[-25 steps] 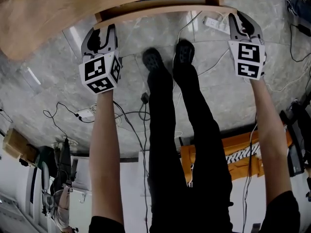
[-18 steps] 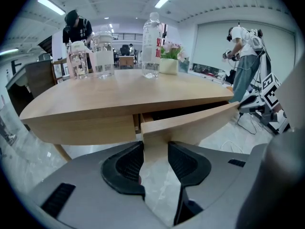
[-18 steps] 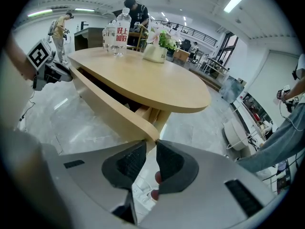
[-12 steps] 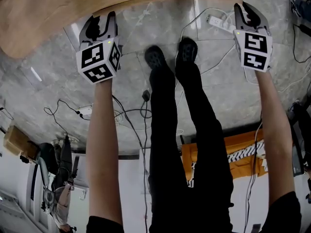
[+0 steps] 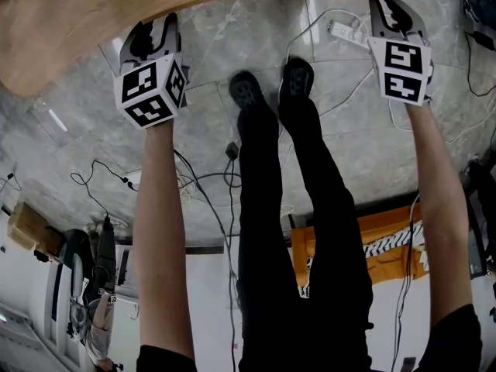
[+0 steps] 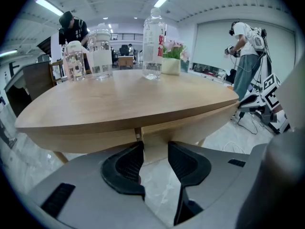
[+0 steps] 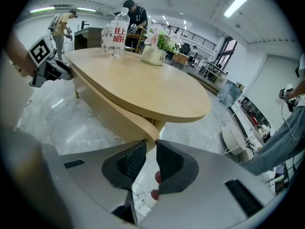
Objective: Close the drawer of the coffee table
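Drawer (image 6: 190,128) sits under the tabletop (image 6: 124,99), contents hidden; left claw (image 6: 155,145) and right claw (image 7: 151,143) gape empty.

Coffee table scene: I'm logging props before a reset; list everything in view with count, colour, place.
coffee table: one, light wood, middle of both gripper views
water bottle: one, clear, red label, on tabletop
glass jars: two, clear, left of bottle
flower pot: one, white, pink flowers, beside bottle
power strip: one, white, floor near table
cables: several, black and white, floor
bystanders: two, black top, white top, beyond table
shoes: two, black, on floor
left gripper: one, grey, jaws apart, empty
right gripper: one, grey, jaws apart, empty
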